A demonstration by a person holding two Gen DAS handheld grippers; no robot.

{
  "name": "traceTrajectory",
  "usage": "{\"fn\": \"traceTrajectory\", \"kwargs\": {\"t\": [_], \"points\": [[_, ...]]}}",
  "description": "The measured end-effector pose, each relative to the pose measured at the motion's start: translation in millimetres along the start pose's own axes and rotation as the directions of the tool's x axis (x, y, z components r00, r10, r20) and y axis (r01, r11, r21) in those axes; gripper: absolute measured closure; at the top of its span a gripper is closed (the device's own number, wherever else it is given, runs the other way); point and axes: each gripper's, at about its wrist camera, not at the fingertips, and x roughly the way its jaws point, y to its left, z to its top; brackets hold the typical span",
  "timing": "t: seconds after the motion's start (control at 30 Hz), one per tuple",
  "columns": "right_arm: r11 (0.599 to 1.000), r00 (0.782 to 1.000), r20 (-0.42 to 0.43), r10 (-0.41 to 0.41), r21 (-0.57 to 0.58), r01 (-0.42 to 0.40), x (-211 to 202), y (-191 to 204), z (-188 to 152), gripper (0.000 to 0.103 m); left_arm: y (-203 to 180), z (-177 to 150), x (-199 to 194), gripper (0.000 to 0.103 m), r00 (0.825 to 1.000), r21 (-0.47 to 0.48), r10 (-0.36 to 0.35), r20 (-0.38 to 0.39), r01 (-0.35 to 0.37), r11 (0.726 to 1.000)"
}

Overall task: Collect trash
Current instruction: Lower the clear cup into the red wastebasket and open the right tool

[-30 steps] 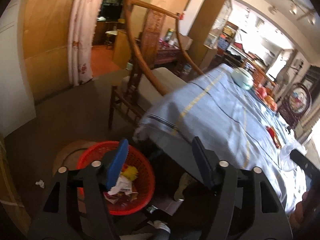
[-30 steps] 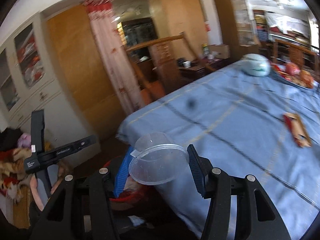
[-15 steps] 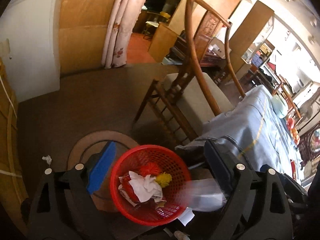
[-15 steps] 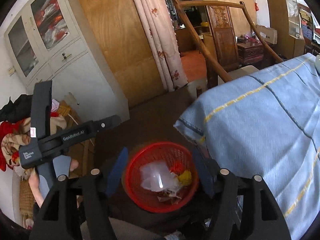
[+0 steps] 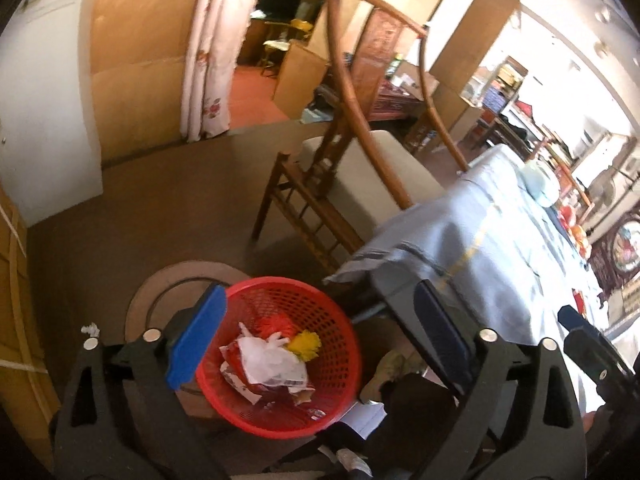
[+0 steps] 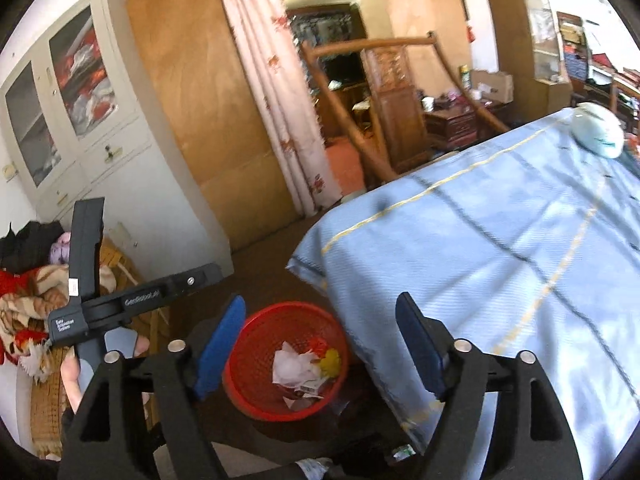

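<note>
While opening, both hand-held grippers (image 5: 316,340) (image 6: 320,344) above basket (image 5: 336,312).

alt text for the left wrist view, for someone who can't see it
The left gripper, jaws opening with nothing between them, looks down on a red basket of crumpled trash on the floor. A wooden chair stands behind it, and a table with a blue cloth runs off to the right.

Trash basket (image 5: 280,356) on the floor beside the table (image 5: 492,248), chair (image 5: 360,184) behind it
</note>
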Motion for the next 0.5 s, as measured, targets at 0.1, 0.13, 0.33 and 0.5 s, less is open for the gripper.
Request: {"fn": "traceTrajectory", "kwargs": {"t": [0.1,0.13,0.33,0.5], "points": [[0.999,0.998,0.052,-0.029,0.025,0.028,-28.0,-12.5,-3.2,0.023,-19.3,-2.6,-9.9,0.010,0.999,0.035,-0.034,0.002,0.034,0.999],[0.999,0.997,0.068,-0.036,0.034,0.034,-36.5,-17.1,-4.8,0.022,-25.8,-3.3,-12.6,0.010,0.999,0.048,-0.041,0.001,0.041,0.998],[0.992,0.981,0.173,-0.089,0.099,0.073,-94.5,-48.5,-15.2,0.016,-74.0,-13.3,-34.2,0.010,0.997,0.146,-0.072,0.020,0.069,0.987],[0.978,0.952,0.258,-0.164,0.166,0.123,-147.2,-77.5,-34.3,0.011,-130.6,-26.4,-51.3,0.008,0.993,0.273,-0.117,0.031,0.104,0.956]]}}
